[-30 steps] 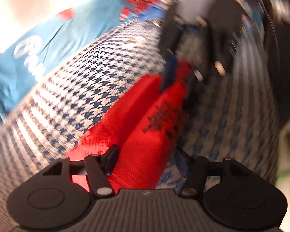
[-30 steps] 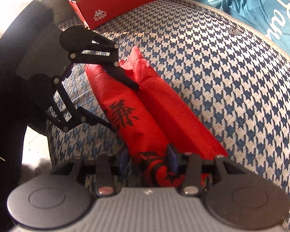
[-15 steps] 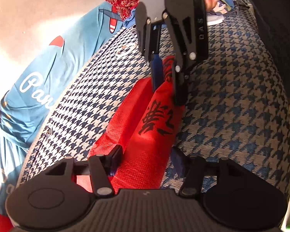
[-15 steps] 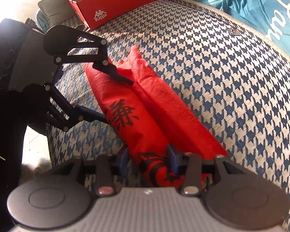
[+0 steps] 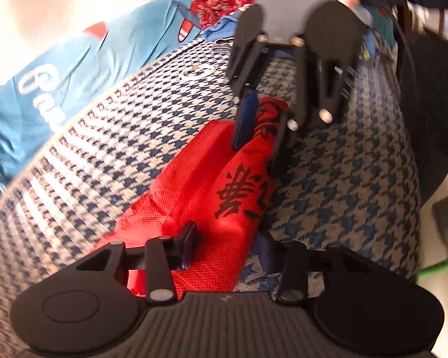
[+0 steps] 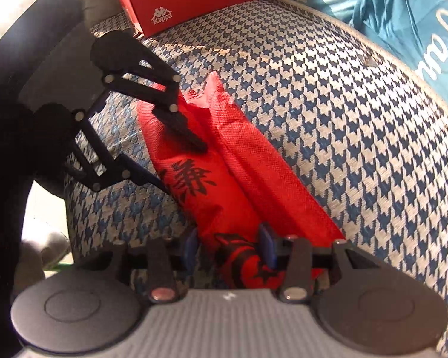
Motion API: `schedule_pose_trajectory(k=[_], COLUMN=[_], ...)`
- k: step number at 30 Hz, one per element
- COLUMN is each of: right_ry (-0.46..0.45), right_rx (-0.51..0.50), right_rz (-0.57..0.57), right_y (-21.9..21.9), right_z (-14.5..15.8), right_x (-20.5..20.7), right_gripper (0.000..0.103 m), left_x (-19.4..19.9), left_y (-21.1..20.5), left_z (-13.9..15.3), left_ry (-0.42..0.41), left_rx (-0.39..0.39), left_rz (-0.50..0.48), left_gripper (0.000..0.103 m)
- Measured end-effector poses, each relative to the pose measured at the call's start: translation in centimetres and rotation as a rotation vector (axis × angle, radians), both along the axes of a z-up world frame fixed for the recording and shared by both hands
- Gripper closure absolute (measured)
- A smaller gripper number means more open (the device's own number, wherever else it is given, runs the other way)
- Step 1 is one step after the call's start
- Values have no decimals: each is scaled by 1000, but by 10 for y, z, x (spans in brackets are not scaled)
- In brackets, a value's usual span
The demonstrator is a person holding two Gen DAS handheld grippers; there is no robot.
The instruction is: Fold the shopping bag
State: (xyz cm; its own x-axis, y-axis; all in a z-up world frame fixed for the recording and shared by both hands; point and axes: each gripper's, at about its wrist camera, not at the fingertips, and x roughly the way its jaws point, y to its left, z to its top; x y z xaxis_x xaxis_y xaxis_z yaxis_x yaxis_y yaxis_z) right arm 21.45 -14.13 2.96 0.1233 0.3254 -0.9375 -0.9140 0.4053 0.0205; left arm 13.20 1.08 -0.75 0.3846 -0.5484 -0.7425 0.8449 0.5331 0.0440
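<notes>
houndstooth cushion (image 6: pixel 328 95) carries the red shopping bag (image 6: pixel 224 161), gathered into a long narrow roll. right gripper (image 6: pixel 228 247) is clamped on the near end of one fold; left gripper (image 5: pixel 224 243) is closing on the same fold at the far end. better to pinch all layers squarely, keeping the fold taut between both grips, lest a layer slip.

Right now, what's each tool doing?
Left tool: jaws closing around one end of the folded red shopping bag.
Right tool: closed on the bag's other end.
</notes>
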Motion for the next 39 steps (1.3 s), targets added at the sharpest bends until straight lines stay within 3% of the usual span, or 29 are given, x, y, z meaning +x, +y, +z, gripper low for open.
schedule_pose_trajectory(k=[4,11,19,23,28,34,37,39], right_ry=[-72,-148,-193,-169,-57,73,103,116], right_rx=[11,18,2,8,42,63,56,50], right_rz=[27,109,144,118,56,6,5,10], right_y=[0,12,25,25,21,18,19,21], right_z=[8,18,3,-3,-3,-3,-2,-1], right_x=[-12,-32,-33,-23,-1,26,32,35], right_gripper=[60,57,56,62,68,70,70,70], left_x=[19,36,44,53,52,36,24,15], left_y=[12,22,31,50,53,39,43,43], left_z=[-2,-4,-5,4,7,20,34,38], left_ry=[120,221,268,285,269,130,75,43], left_rx=[-85,-136,-155,-161,-152,-76,-103,-73], left_rz=[36,44,35,35,31,-14,-48,-66], left_gripper=[63,62,61,61,60,59,59,59])
